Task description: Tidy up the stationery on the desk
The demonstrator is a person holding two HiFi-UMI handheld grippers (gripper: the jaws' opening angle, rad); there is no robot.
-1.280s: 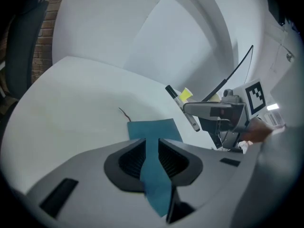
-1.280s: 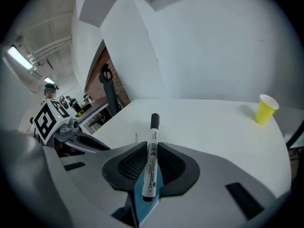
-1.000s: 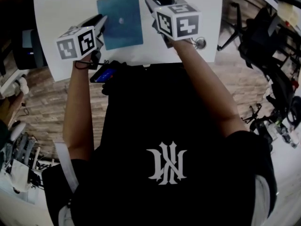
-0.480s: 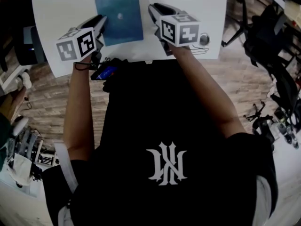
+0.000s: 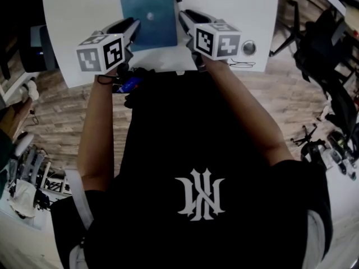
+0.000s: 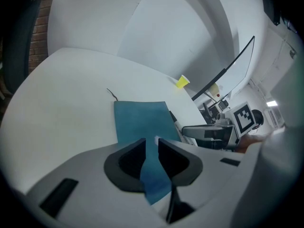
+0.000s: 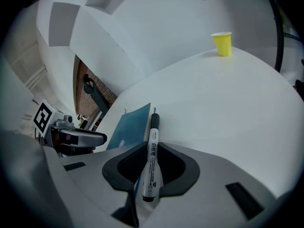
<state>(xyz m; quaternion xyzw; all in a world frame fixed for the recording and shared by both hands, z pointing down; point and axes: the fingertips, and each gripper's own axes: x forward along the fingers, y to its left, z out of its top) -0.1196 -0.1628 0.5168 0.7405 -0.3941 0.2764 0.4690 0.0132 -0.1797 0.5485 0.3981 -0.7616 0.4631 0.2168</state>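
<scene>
Presently both grippers' fingers [image 6: 130, 160] are clamped: left gripper [image 6: 151, 139] on the notebook's [image 6: 140, 120] near edge, on the bench [image 6: 61, 103]; right gripper [image 7: 152, 145] on the marker [image 7: 153, 129]. The thin-edge pinch could slip; the marker might twist loose.

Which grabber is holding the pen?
The right gripper: a white marker with a black cap is clamped between its jaws. The left gripper pinches the blue notebook instead.

I reach both arms forward, left arm [image 5: 92, 133] and right arm [image 5: 241, 111] side by side. My left gripper [image 5: 133, 24] is clamped on the notebook's [image 6: 142, 122] near edge. My right gripper [image 5: 183, 17] pinches a marker [image 7: 152, 160] lengthwise.
</scene>
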